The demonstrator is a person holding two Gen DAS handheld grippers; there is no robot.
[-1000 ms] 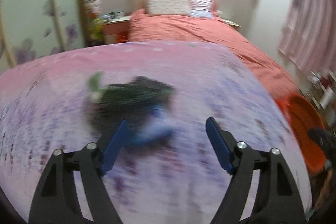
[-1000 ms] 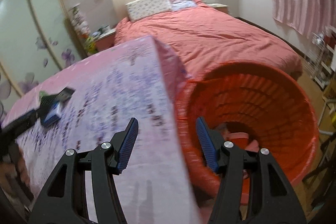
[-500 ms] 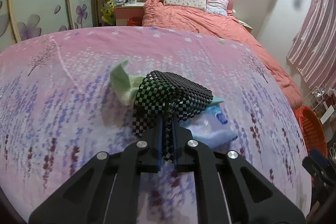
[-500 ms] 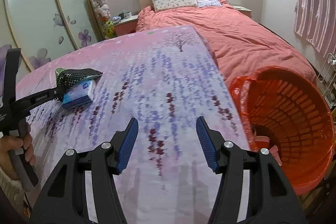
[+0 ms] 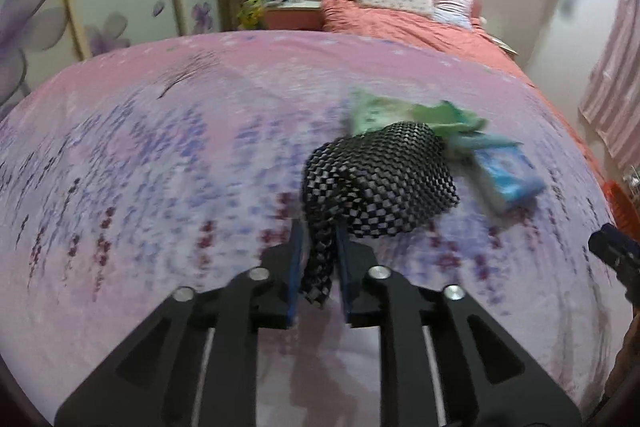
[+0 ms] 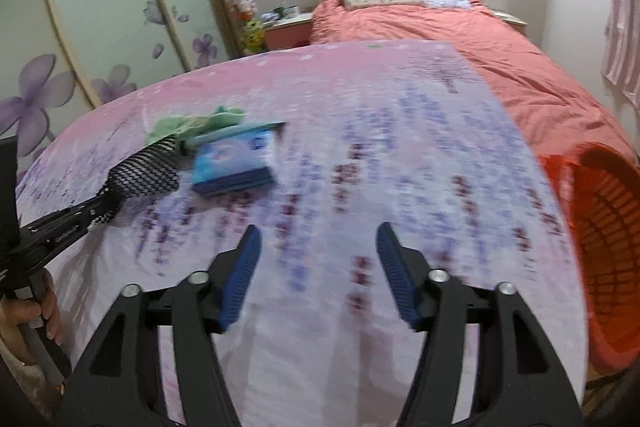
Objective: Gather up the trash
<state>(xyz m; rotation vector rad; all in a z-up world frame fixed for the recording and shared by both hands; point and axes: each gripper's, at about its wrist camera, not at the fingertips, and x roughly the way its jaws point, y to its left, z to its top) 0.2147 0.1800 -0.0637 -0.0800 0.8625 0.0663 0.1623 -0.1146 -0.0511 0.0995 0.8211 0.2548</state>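
Three trash items: black-and-white checkered mesh mat (image 5: 384, 183), crumpled green floral wrapper (image 5: 404, 113) and flat blue plastic tissue pack (image 5: 506, 173), grouped together on the table.
Left gripper (image 5: 318, 247): black frame with blue ribbed pads; fingers narrow, pinched on a hanging fold of the mesh mat.
Mesh mat: soft open-weave sheet, rolled into a loose bundle; whether its bulk is lifted off the cloth or resting on it cannot be told.
Green wrapper: thin, wrinkled, lying just behind the mat and touching it.
Tissue pack: glossy rectangular packet, slightly puffed, lying beside the mat on its right in the left wrist view (image 6: 236, 161).
Right gripper (image 6: 316, 267): same black frame and blue ridged pads; fingers wide apart with nothing between them, above the cloth and well apart from the trash.
Table (image 6: 400, 147): covered by a smooth pink cloth printed with purple flower sprigs.
Orange basket (image 6: 608, 239): round plastic, lattice-slotted wall, beside the table's right edge, below the tabletop.
Bed (image 6: 460, 39): rumpled coral quilt and two patterned pillows, beyond the table.
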